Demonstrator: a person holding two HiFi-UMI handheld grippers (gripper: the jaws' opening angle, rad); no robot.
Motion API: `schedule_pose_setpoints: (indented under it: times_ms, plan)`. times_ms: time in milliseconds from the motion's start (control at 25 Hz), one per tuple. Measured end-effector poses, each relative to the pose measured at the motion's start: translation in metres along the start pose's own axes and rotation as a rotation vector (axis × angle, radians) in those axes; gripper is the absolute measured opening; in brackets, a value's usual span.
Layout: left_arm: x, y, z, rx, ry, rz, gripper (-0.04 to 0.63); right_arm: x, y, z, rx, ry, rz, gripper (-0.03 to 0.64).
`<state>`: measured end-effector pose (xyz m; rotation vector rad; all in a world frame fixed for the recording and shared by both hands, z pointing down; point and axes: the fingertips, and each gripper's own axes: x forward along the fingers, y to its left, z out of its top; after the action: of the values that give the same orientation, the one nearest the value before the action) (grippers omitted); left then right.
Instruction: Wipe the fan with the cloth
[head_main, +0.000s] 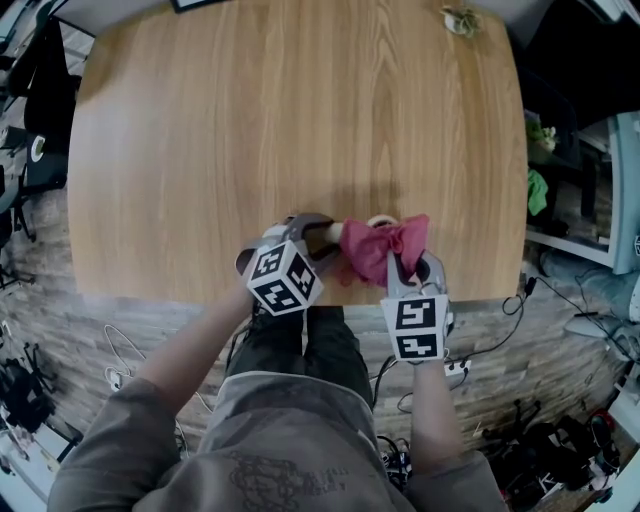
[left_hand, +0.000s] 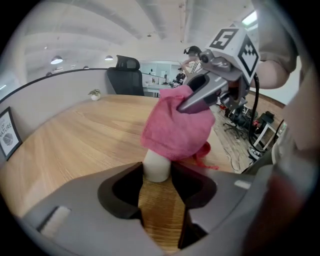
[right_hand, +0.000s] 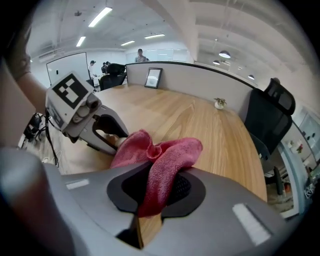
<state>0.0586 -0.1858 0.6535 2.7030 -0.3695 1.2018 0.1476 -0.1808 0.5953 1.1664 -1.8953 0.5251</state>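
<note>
Near the table's front edge, my left gripper (head_main: 318, 240) is shut on the white handle of the small fan (head_main: 326, 234). In the left gripper view that handle (left_hand: 156, 167) stands upright between the jaws of the left gripper (left_hand: 156, 174). A red cloth (head_main: 380, 245) lies draped over the fan's head and hides most of it. My right gripper (head_main: 402, 268) is shut on this cloth (right_hand: 162, 167), which bunches out past the jaws of the right gripper (right_hand: 156, 189). The right gripper (left_hand: 200, 95) sits on top of the cloth (left_hand: 177, 127), close to the left gripper (right_hand: 97, 127).
The wooden table (head_main: 300, 120) stretches away from both grippers. A small potted plant (head_main: 462, 20) stands at its far right edge. A picture frame (right_hand: 152, 77) leans against the partition, and an office chair (left_hand: 127, 75) stands behind the table. Cables lie on the floor (head_main: 480, 350) below the front edge.
</note>
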Motion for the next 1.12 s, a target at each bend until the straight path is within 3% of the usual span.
schedule_pose_setpoints:
  times_ms: [240, 400, 640, 840, 960, 1120]
  plan:
    - [-0.003, 0.001, -0.001, -0.015, 0.001, 0.0, 0.179, 0.018, 0.064, 0.028, 0.02, -0.047, 0.204, 0.058]
    - [-0.002, 0.002, 0.0, -0.007, 0.007, 0.006, 0.178, 0.031, 0.075, 0.046, -0.004, -0.077, 0.24, 0.058]
    - [-0.001, 0.001, 0.0, -0.014, 0.006, -0.009, 0.175, 0.035, 0.035, 0.049, 0.039, -0.066, 0.137, 0.057]
    - [-0.002, 0.002, -0.002, -0.013, 0.008, -0.008, 0.175, 0.019, -0.025, 0.034, 0.127, -0.066, -0.074, 0.057]
    - [0.001, 0.003, -0.001, 0.017, 0.017, -0.008, 0.175, 0.008, -0.04, 0.016, 0.175, -0.057, -0.102, 0.057]
    - [0.002, 0.003, 0.0, 0.0, 0.015, -0.02, 0.175, 0.0, -0.024, 0.003, 0.124, -0.009, -0.088, 0.057]
